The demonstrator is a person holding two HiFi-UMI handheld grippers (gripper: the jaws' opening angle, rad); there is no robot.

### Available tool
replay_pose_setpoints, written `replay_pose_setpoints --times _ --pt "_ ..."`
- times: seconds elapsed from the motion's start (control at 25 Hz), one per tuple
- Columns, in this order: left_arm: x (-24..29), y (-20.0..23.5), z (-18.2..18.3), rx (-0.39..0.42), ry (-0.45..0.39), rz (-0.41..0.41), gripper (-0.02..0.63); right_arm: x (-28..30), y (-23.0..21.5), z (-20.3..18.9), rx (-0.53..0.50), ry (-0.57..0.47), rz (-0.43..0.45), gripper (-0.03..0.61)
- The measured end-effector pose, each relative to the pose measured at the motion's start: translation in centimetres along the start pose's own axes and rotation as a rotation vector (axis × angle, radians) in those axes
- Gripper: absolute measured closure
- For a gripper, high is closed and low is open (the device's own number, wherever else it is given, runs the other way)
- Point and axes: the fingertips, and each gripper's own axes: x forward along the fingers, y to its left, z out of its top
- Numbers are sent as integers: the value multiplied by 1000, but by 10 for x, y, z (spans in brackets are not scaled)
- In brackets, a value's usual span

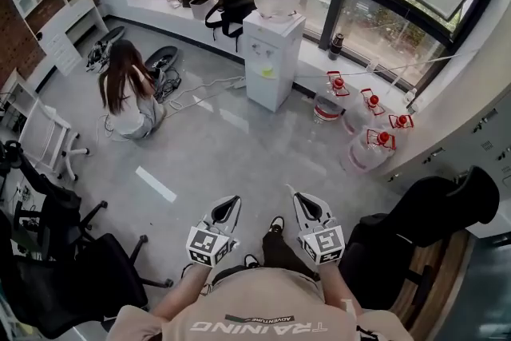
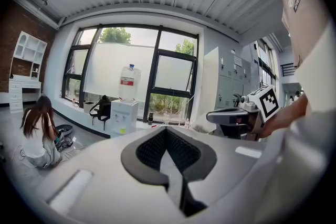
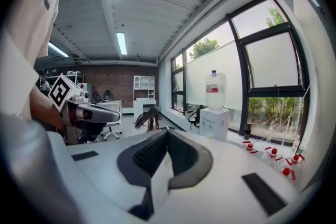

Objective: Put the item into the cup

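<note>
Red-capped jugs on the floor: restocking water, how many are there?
4 jugs, clustered under the window right of the dispenser: one beside it, one further right, one against the wall, one in front.

Office, water dispenser [image 1: 273,60], swivel chairs [image 1: 68,267], white shelving [image 1: 56,8]

Both grippers held side by side before the torso.
Left gripper [image 1: 229,206] and right gripper [image 1: 304,202]: jaws together, nothing between; both point forward, apart.
</note>
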Motion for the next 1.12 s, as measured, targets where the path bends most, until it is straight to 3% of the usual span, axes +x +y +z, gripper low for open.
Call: replay_pose_setpoints --times 0.4,0.72,1.12 --pt "83 58 36 20 -2 65 606 86 -81 22 23 -49 25 566" --pt "161 86 68 6 -21 85 606 151 -141 30 25 -37 96 566" --pt "209 149 70 -37 -6 90 606 227 -162 41 23 -3 115 566"
